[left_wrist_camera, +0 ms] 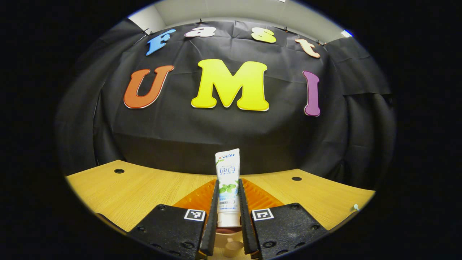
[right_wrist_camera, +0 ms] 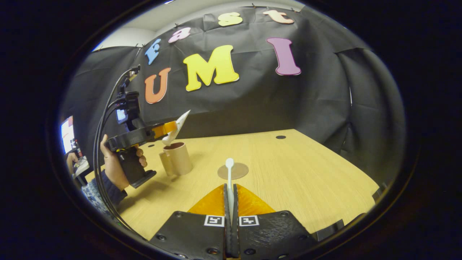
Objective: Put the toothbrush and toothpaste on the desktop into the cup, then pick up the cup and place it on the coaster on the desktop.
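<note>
toothpaste (left_wrist_camera: 227,187) clamped upright between the fingers of my left gripper (left_wrist_camera: 228,206), cap end down, held over the cup (right_wrist_camera: 178,157); seen from the right gripper view the tube tilts with its lower end at the cup's mouth. cup stands on the wooden desktop (right_wrist_camera: 288,169), the round coaster (right_wrist_camera: 233,170) near it to the right. my right gripper (right_wrist_camera: 231,202) is pinched tight on the toothbrush (right_wrist_camera: 229,180), its head pointing forward over the coaster.
</note>
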Motion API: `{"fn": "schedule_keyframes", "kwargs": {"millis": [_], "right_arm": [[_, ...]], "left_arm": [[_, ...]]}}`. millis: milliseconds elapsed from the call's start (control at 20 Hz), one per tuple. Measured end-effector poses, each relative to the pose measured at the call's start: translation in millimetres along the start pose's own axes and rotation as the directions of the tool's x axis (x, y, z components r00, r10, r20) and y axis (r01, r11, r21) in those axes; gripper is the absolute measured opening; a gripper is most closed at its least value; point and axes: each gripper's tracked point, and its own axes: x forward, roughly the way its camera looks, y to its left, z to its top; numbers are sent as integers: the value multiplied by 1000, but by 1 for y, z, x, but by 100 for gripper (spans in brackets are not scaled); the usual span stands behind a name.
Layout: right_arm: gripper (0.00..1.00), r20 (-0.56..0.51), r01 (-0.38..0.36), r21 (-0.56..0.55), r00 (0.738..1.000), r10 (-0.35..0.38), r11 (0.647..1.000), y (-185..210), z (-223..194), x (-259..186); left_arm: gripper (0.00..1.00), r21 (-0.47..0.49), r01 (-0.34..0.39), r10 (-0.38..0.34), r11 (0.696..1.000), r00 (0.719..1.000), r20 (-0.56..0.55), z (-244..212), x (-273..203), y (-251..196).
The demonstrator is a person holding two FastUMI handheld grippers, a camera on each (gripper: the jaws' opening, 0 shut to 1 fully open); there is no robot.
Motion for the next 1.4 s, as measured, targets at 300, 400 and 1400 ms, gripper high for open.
{"fn": "schedule_keyframes", "kwargs": {"millis": [300, 400, 1400], "right_arm": [[0, -6, 1, 13, 1000, -1, 1000, 0, 1, 1], [0, -3, -3, 11, 1000, 3, 1000, 3, 4, 1], [0, 169, -302, -110, 933, 318, 947, 162, 160, 124]], "left_arm": [[33, 6, 0, 0, 1000, 1000, -7, 0, -4, -4], [34, -3, -1, 1, 1000, 1000, -2, 4, -10, -4], [61, 1, -140, 139, 990, 985, -101, -27, -106, 33]]}}
